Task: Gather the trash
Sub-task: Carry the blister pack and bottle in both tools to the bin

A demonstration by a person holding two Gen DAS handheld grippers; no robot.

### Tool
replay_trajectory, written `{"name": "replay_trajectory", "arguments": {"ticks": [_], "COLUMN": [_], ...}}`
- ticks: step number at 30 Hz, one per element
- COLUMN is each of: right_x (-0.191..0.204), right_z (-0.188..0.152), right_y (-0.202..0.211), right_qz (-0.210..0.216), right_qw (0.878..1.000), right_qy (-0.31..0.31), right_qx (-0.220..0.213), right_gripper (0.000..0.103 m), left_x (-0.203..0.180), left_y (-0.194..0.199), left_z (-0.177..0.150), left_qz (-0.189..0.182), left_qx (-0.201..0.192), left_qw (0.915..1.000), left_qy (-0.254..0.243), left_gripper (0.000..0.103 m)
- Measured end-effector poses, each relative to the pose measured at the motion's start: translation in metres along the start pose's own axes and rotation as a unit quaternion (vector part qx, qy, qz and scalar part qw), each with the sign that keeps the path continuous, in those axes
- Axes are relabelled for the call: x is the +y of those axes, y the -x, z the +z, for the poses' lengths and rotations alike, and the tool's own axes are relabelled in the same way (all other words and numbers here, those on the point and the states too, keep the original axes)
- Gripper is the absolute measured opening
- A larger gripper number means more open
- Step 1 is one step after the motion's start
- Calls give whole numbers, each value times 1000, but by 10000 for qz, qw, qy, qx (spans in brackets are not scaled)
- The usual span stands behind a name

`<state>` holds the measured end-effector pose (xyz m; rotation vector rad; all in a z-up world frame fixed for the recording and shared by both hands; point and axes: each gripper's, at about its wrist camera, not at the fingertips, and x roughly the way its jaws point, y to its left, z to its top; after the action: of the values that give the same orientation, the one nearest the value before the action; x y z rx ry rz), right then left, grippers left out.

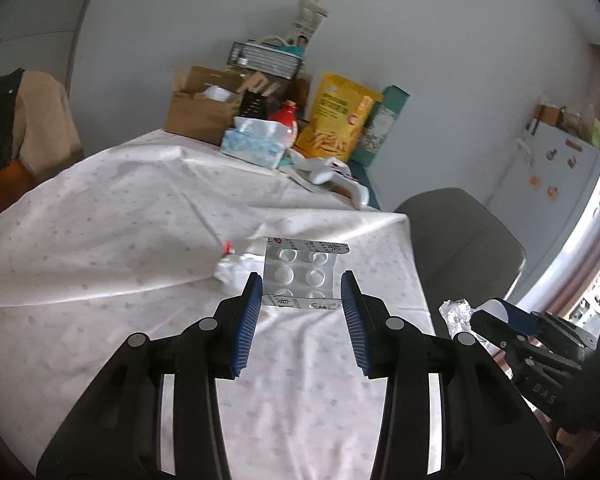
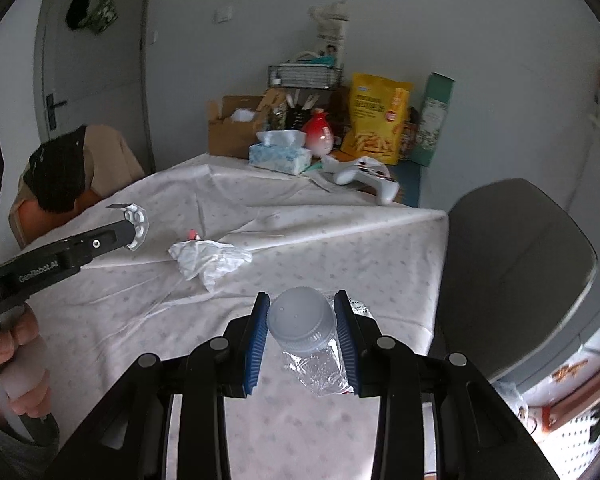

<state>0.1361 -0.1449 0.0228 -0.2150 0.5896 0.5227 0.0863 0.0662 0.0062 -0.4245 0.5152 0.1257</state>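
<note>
My left gripper [image 1: 302, 286] is shut on a silver pill blister pack [image 1: 300, 268] and holds it above the table; from the right wrist view the gripper [image 2: 134, 224] shows at the left with the pack [image 2: 138, 220] in it. My right gripper [image 2: 302, 308] is shut on a crushed clear plastic bottle with a grey cap [image 2: 302, 320]; its crumpled body [image 2: 324, 368] runs back between the fingers. A crumpled white paper [image 2: 208, 258] with a small red bit beside it [image 2: 193, 235] lies on the white tablecloth [image 2: 320, 248], ahead and left of the right gripper.
At the table's far end stand a cardboard box [image 2: 232, 128], a tissue box [image 2: 280, 152], a red bottle [image 2: 318, 132], a yellow snack bag [image 2: 376, 120] and a white game controller [image 2: 366, 178]. A grey chair [image 2: 512, 264] stands at the right, another chair with clothes [image 2: 68, 176] at the left.
</note>
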Motion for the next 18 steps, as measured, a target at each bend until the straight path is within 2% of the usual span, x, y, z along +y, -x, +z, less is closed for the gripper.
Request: {"name": "replay_trajectory", "arguments": {"ticks": [9, 18], "right_x": [-61, -136], "right_z": [-38, -101], "right_y": [42, 62], "right_qz": [-338, -812], "right_qw": [9980, 9888], "right_qy": [-520, -1239], "right_qx": [-101, 191], "right_gripper": [33, 33], "left_x": [-65, -127], "left_y": [-11, -28], "left_z": [-19, -43], "left_qz": [-373, -564], "left_qx": [322, 687], "left_qw": [9978, 9915], "left_qy": [-442, -950], "left_gripper": [41, 41]}}
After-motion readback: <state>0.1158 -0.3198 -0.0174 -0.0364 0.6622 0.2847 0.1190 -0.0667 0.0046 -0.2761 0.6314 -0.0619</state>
